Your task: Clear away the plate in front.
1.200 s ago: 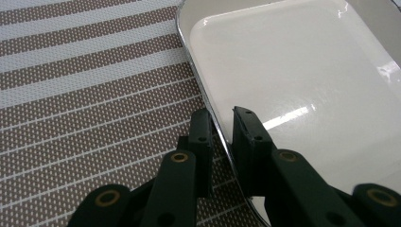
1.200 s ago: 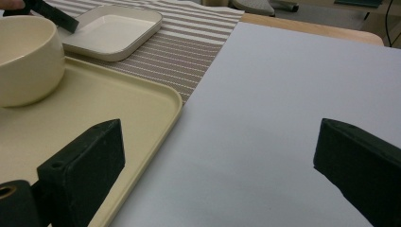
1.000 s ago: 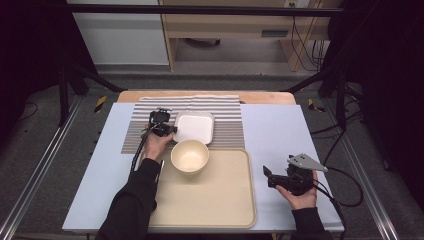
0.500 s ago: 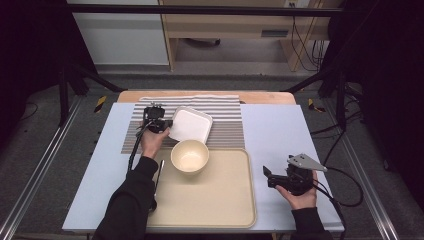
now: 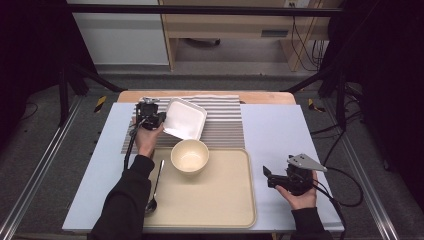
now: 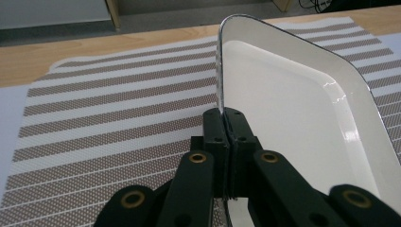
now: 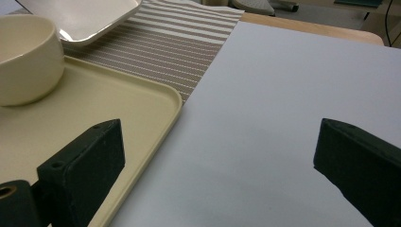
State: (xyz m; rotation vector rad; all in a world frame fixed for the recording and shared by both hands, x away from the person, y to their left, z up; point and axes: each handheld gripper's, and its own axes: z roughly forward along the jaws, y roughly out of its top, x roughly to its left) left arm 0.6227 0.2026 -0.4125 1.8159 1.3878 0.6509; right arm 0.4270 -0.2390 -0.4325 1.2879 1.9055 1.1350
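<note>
Where nothing bears writing, left claw [image 6: 226, 124] clamped on white plate's [image 5: 185, 118] rim, right claw [image 7: 217, 175] agape, empty.

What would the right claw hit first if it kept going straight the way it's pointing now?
Probably the beige tray: the open right claw points left across the white mat toward the tray's right rim. Its height above the table is unclear, so it might pass over.
</note>
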